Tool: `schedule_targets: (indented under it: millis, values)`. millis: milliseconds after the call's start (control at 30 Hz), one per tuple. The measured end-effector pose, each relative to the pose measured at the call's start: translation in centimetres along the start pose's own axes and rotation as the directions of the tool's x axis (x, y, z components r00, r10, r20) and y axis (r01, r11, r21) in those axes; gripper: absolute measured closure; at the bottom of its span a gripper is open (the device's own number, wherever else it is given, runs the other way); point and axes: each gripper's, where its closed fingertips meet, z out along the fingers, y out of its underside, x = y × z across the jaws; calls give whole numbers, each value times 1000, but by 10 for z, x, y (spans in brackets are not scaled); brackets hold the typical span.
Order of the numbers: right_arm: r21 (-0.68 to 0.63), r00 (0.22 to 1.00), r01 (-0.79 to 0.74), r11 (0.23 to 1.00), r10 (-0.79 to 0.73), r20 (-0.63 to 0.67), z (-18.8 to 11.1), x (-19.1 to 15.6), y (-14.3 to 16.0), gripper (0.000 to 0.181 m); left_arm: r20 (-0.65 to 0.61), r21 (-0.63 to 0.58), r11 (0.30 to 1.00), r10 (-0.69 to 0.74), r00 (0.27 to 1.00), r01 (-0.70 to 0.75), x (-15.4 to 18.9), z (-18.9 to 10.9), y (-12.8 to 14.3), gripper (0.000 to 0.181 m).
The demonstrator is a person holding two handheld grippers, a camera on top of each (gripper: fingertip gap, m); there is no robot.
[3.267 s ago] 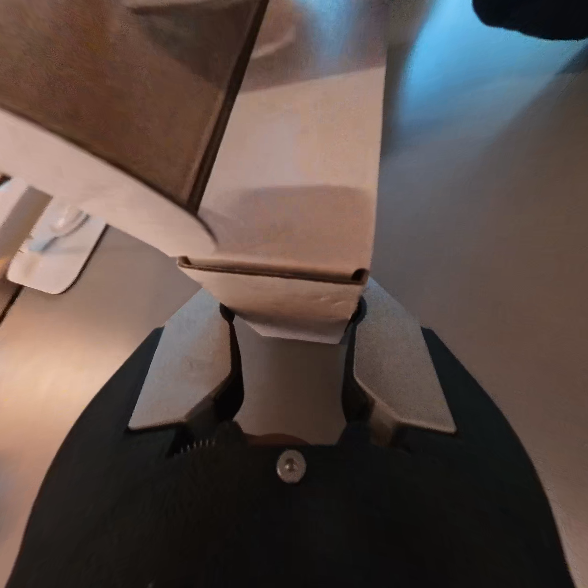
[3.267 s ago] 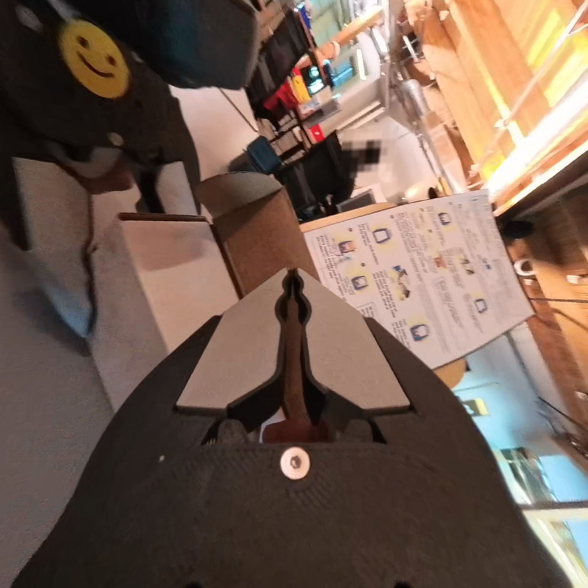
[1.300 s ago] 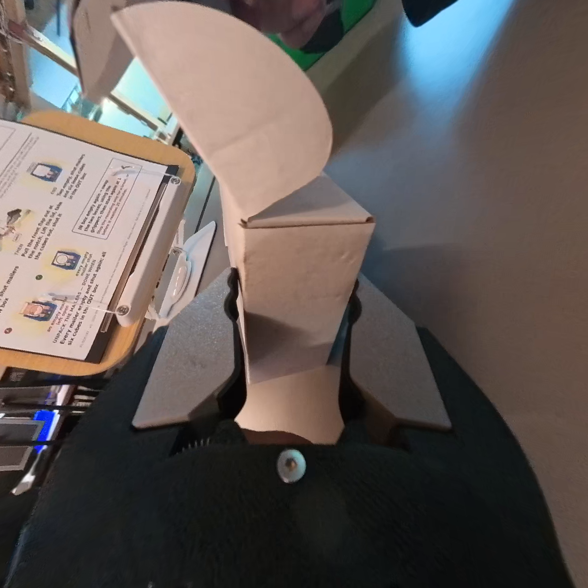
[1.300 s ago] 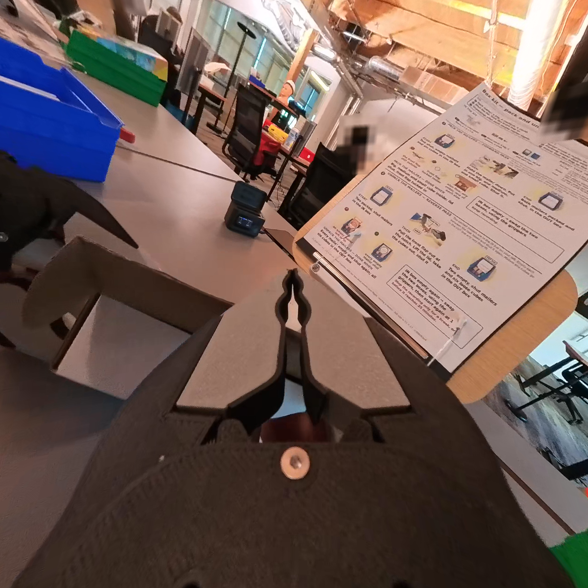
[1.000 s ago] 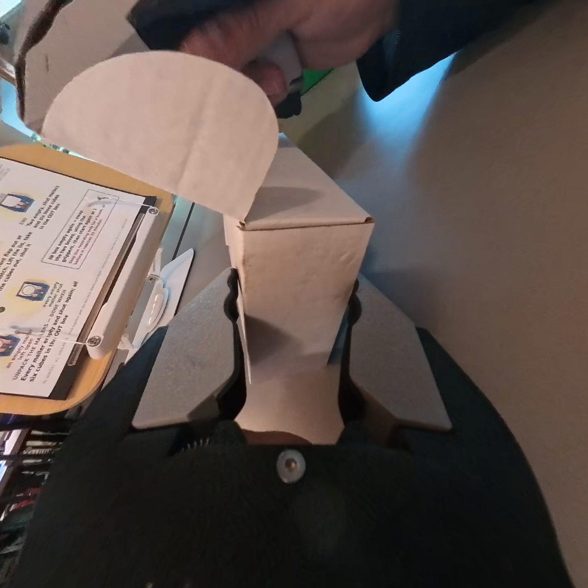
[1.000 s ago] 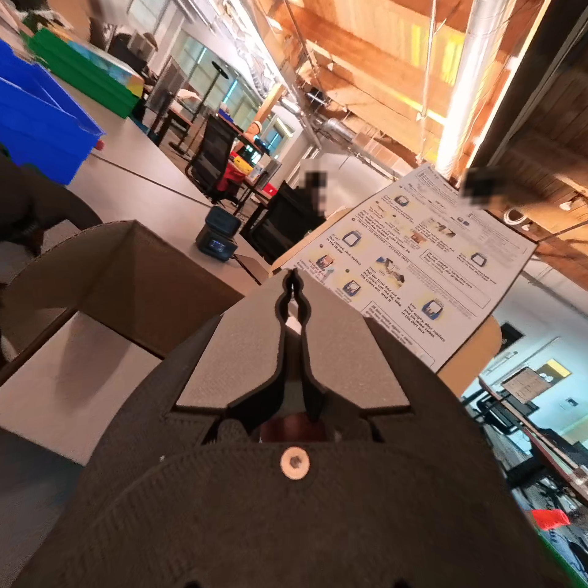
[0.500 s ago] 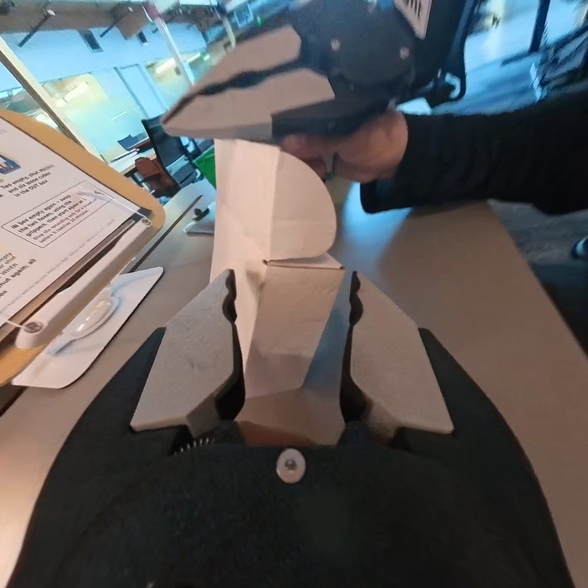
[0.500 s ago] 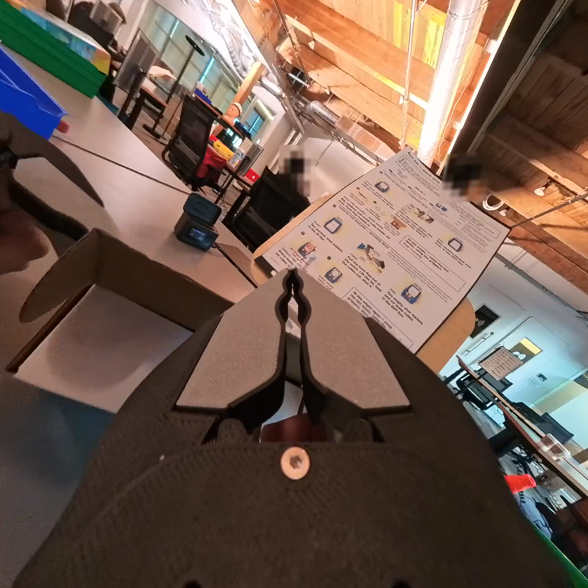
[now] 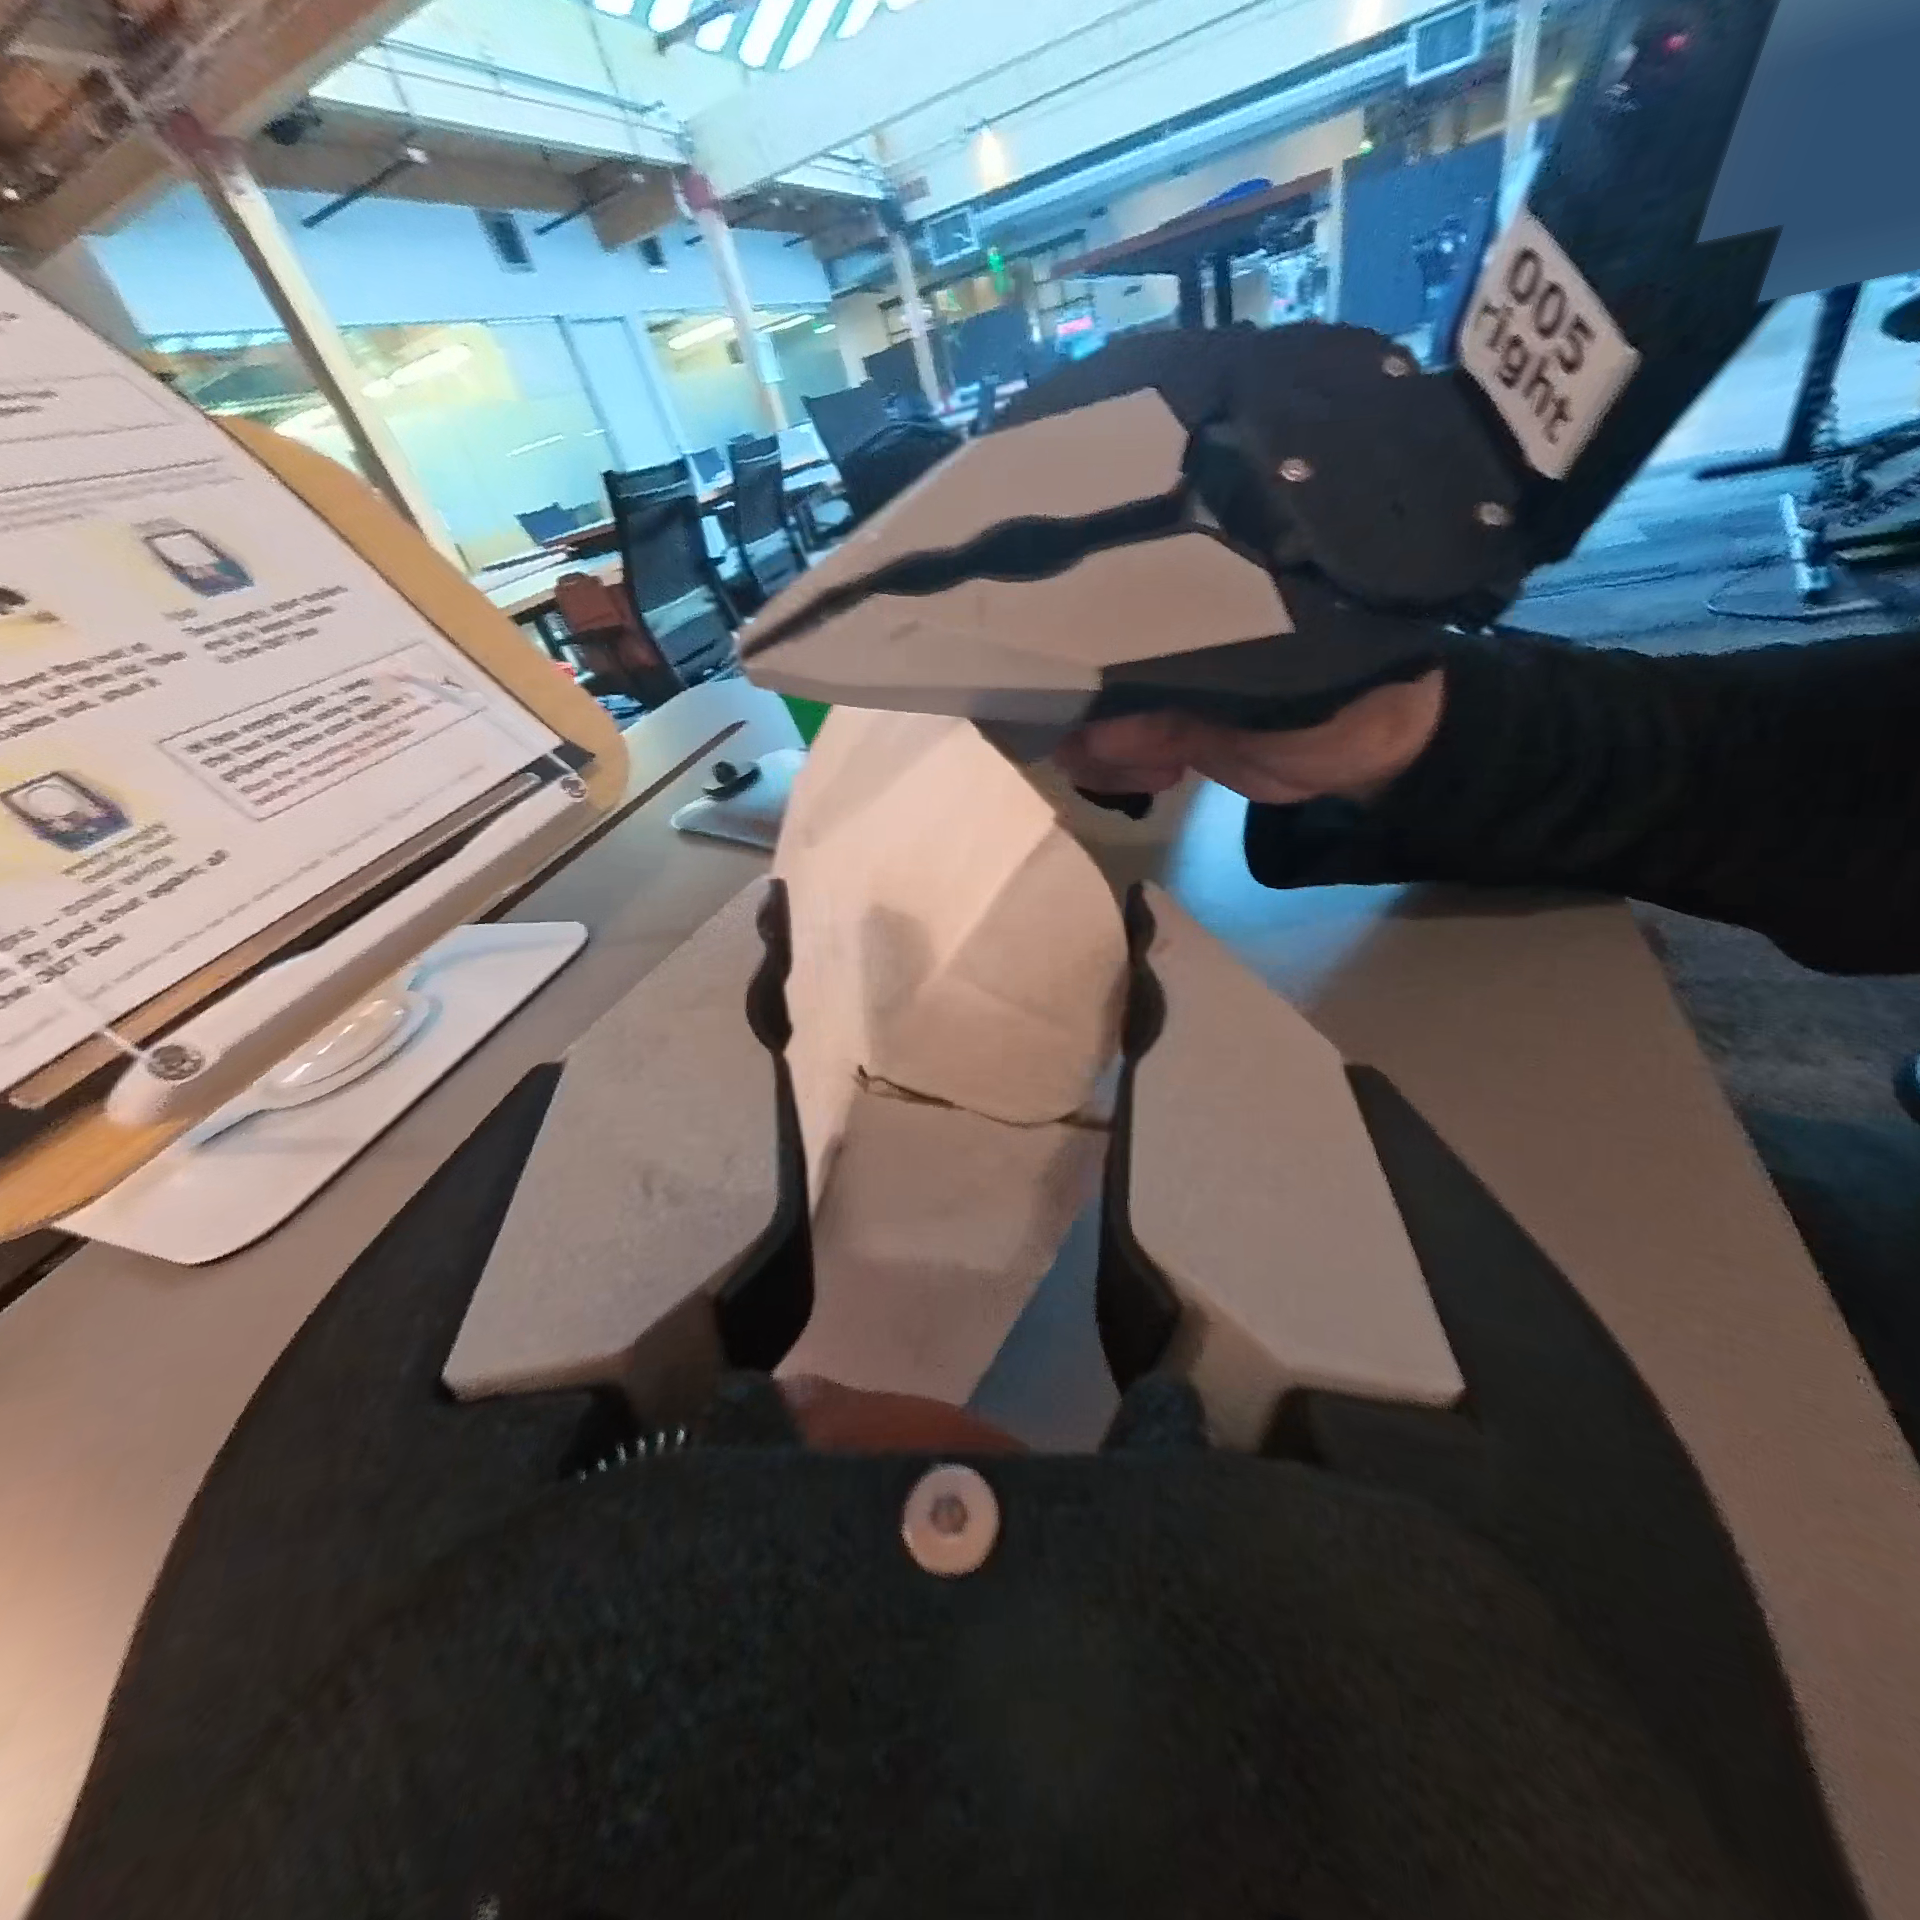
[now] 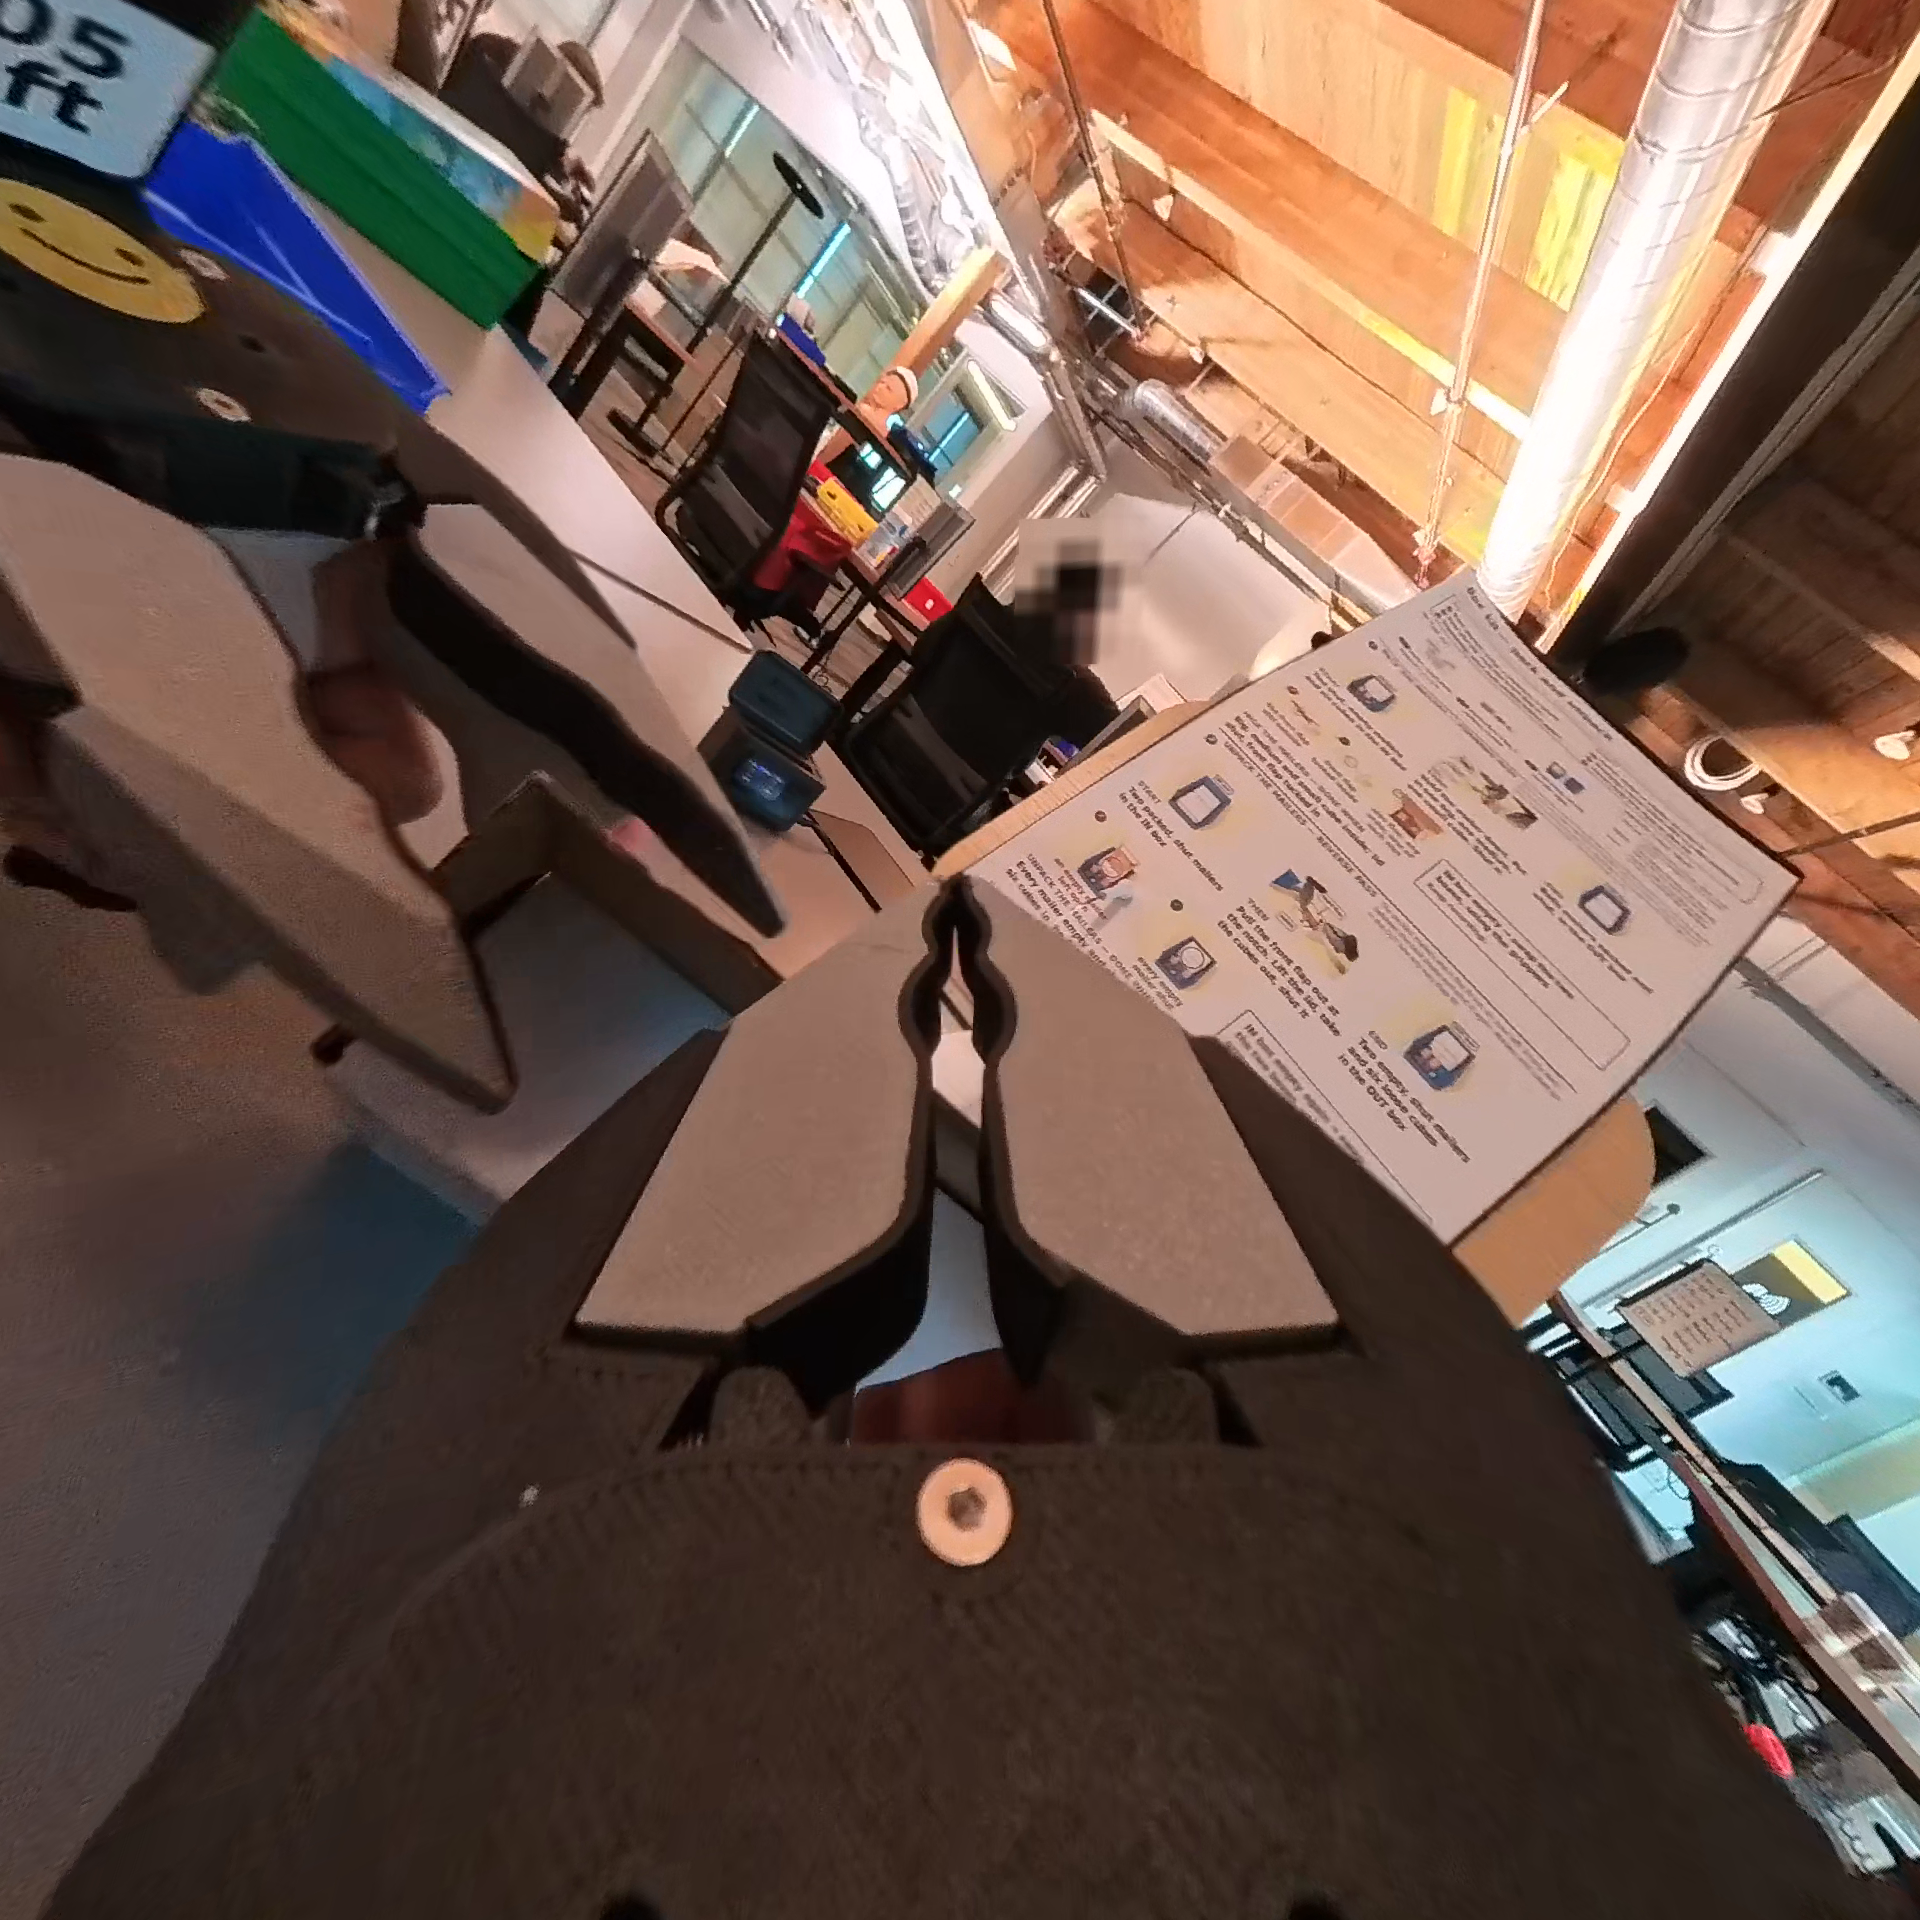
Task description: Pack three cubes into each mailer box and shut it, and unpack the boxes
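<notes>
My left gripper (image 9: pixel 951 904) is shut on a narrow side of a white mailer box (image 9: pixel 956 1174), which stands up between its fingers above the grey table (image 9: pixel 1455 1039). The box's rounded flap (image 9: pixel 935 831) bends over at the top. My right gripper (image 9: pixel 753 649), held by a hand in a dark sleeve, is shut and empty, and its underside rests on that flap. In the right wrist view the right gripper (image 10: pixel 956 899) is shut, and the box (image 10: pixel 208 779) and the left gripper (image 10: pixel 156 343) lie to its left. No cubes show.
An instruction sheet on a wooden board (image 9: pixel 208 675) stands at the left on a white base (image 9: pixel 343 1060); it also shows in the right wrist view (image 10: pixel 1403 883). A blue bin (image 10: pixel 281 270), a green box (image 10: pixel 395 177) and a small dark device (image 10: pixel 769 748) sit farther along the table.
The left gripper has turned the box from lying sideways to upright. The right gripper, shut throughout, has come over the box, and the flap has bent down under it.
</notes>
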Motion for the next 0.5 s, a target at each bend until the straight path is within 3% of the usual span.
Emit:
schedule_targets:
  millis: [133, 300, 500]
  values:
    - [-7, 999, 20, 1000, -19, 29, 2, -10, 0, 181, 42, -20, 999, 34, 999, -33, -9, -1, 2, 148]
    - [-14, 998, 35, 999, -34, 60, 4, -19, 1, 181, 68, -76, 997, 9, 998, -4, -19, -3, 11, 152]
    - [17, 998, 60, 998, -61, 25, -1, -12, -4, 181, 115, -45, 999, -2, 993, 7, -30, -9, 6, 152]
